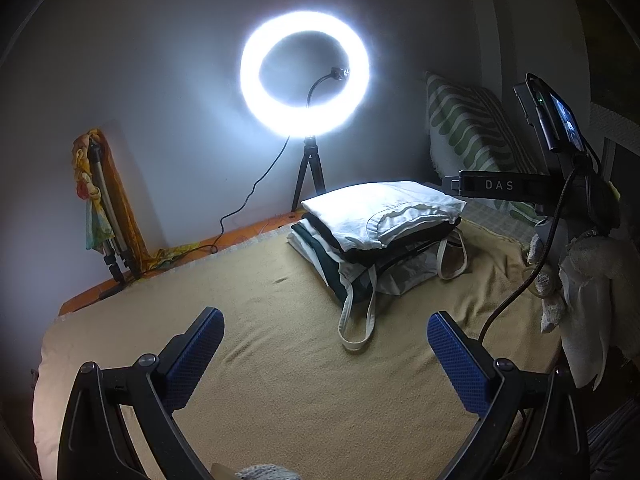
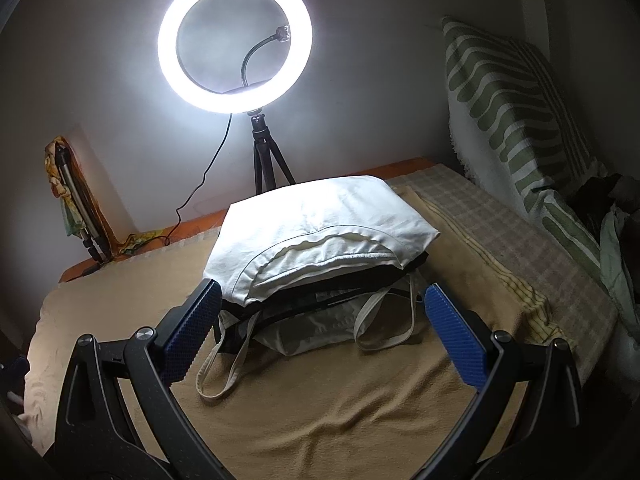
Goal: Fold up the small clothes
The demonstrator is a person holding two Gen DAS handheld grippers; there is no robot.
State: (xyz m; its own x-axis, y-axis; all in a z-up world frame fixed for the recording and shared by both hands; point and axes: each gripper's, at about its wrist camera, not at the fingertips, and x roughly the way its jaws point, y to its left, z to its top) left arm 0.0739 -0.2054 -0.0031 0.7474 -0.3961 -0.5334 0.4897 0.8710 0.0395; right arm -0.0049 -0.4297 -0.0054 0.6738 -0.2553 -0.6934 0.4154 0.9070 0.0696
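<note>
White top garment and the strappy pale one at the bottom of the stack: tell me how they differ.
The white top garment lies folded flat on top of the stack, brightly lit; the strappy pale garment sits at the bottom, shadowed and mostly covered. The top one's edges are tucked in, while the bottom one's straps trail loose onto the tan blanket. Both are light-coloured and share one stack.

you are looking at one stack of folded clothes (image 2: 320, 248), one lit ring light (image 2: 235, 40) on one tripod (image 2: 268, 160), one striped pillow (image 2: 516, 120), one tan blanket (image 2: 320, 400), and two open grippers: left gripper (image 1: 324, 348), right gripper (image 2: 322, 320).
</note>
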